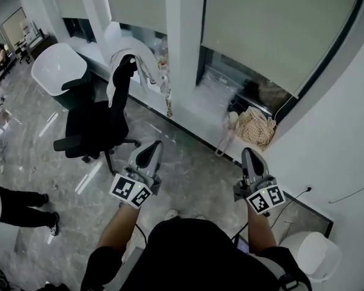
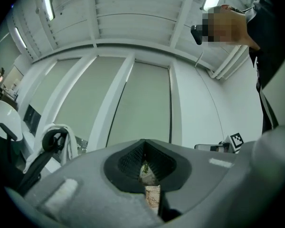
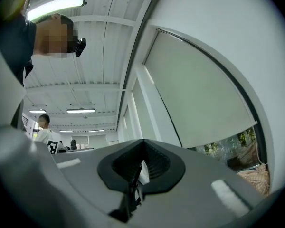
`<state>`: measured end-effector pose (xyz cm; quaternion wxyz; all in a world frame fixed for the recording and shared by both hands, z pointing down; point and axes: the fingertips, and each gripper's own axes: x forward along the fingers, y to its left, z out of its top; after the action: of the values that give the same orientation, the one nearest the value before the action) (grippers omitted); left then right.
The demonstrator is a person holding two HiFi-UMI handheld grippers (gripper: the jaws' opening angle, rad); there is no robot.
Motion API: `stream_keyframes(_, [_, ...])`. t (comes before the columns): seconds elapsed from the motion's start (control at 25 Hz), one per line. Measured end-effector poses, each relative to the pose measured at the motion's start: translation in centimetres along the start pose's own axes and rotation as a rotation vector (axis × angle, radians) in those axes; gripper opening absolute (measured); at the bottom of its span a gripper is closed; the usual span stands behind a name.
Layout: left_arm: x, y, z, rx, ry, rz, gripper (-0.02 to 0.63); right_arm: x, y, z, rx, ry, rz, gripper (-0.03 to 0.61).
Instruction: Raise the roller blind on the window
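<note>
Left gripper [image 1: 150, 148] and right gripper [image 1: 250, 154] both have jaws pressed together on nothing, and the roller blind [image 1: 279, 23] hangs mostly down, ahead of and above the right jaws, so I'd open those before reaching for the pale cord loop [image 1: 223, 143] ahead of them.

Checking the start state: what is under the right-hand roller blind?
Below the roller blind a strip of window glass shows, with a beige bag on the ledge. The blind covers the rest of the window.
</note>
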<state>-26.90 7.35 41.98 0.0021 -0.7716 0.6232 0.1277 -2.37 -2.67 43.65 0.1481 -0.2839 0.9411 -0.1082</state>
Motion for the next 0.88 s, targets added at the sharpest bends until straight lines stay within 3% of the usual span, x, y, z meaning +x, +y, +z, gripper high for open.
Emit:
stream_keyframes(0.56, [9.2, -5.2, -3.6, -0.116, 0.073, -0.38, 0.0, -9.6, -3.0, 3.0, -0.105, -0.102, -0.419, -0.002])
stream_keyframes(0.88, [12.1, -7.8, -6.5, -0.177, 0.12, -0.486, 0.0, -13.9, -3.9, 3.2, -0.129, -0.106, -0.57, -0.002])
